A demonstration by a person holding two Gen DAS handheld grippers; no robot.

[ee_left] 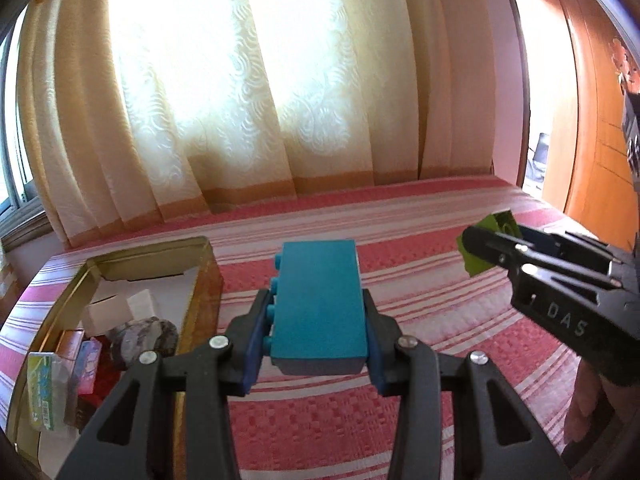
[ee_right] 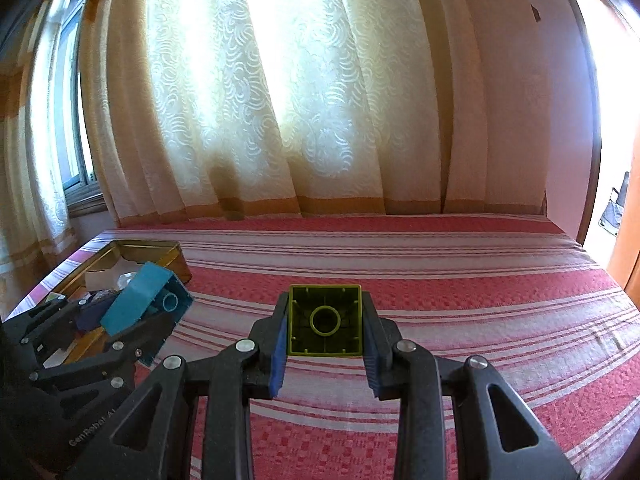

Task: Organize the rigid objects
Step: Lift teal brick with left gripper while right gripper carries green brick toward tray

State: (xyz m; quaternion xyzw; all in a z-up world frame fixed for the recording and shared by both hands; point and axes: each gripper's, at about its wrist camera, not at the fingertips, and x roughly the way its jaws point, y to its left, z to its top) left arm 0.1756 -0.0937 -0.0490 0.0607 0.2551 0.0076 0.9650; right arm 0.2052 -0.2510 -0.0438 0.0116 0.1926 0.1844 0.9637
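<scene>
At the left edge of the bed (ee_left: 400, 420), near its far left corner, sits an open gold tin (ee_left: 208, 256). Inside it lie white cardboard pieces (ee_left: 120, 308), a grey stone-like lump (ee_left: 148, 336) and a few small packets (ee_left: 44, 396).

Just right of the tin, the left gripper (ee_left: 316, 344) clamps a long blue building block (ee_left: 320, 304) between its blue pads, studs turned to the left, held in the air above the striped pink and red cover. In the right wrist view this block (ee_right: 140, 300) hangs over the tin's near right corner (ee_right: 176, 252).

Further right, well apart from the tin, the right gripper (ee_right: 325, 344) grips a small green building block (ee_right: 325, 320) by its side walls, hollow underside facing the camera, held above the middle of the bed.

A cream patterned curtain (ee_left: 260, 100) hangs along the far edge.
</scene>
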